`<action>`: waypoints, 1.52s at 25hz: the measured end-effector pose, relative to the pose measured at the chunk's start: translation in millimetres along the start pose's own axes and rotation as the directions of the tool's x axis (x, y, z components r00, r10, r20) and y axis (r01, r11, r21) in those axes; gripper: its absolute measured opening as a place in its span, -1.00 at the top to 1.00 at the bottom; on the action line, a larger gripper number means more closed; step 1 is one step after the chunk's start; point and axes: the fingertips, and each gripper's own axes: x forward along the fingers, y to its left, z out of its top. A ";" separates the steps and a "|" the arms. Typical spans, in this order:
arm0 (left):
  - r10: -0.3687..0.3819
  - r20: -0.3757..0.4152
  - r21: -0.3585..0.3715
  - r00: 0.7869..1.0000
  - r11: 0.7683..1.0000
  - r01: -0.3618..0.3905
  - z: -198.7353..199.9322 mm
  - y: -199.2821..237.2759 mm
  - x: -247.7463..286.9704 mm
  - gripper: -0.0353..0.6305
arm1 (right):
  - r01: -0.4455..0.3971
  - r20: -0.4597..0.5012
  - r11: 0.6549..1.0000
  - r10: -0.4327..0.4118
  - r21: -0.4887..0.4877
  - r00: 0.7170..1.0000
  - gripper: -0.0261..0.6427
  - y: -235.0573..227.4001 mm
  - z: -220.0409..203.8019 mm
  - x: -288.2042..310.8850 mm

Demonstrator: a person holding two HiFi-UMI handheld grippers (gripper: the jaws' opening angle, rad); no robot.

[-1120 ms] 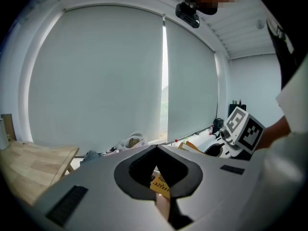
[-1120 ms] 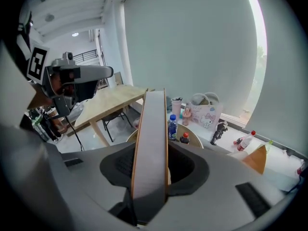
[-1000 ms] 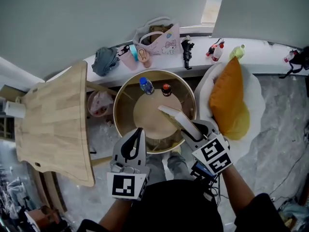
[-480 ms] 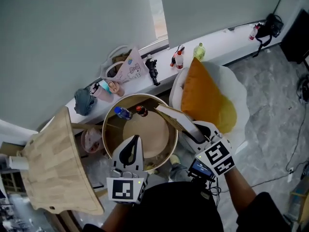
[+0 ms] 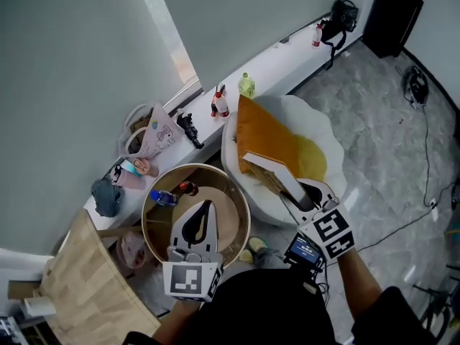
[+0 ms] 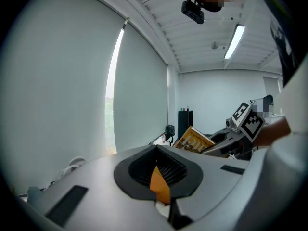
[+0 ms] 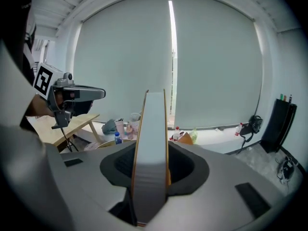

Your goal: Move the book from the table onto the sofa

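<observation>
The book (image 5: 267,169) is gripped at one end by the right gripper (image 5: 296,191), above the white sofa (image 5: 320,124), at 5 o'clock of the orange cushion (image 5: 264,136). The left gripper (image 5: 195,225) is closed and empty. The book is judged stiff and fairly light; a hold near the spine is advised.

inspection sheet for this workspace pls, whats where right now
surface: round table with a raised rim; white sofa beside it
job's things: book off the table, held up in front of the orange cushion
clutter: blue-capped bottle and dark bottle on the table; bag and small items on the window ledge
grippers: right gripper shut on the book; left gripper shut, empty, over the table
cables: cable loose on the floor
surroundings: roller blind, black cabinet, wooden table
</observation>
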 end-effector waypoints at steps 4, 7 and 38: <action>-0.090 0.049 0.016 0.995 0.996 0.089 12.0 -8.1 -7.3 0.86 | 0.111 -0.002 0.993 -0.111 0.032 0.994 0.47 3.7 -5.9 -27.2; -0.148 0.081 0.037 0.986 0.989 0.145 18.9 -12.7 -15.5 0.86 | 0.189 0.003 0.981 -0.189 0.050 0.982 0.47 9.2 -6.8 -49.7; -0.295 0.070 0.105 0.953 0.952 0.287 18.1 -90.9 32.4 0.87 | 0.423 -0.053 0.894 -0.420 0.150 0.906 0.47 -76.4 -72.3 -114.0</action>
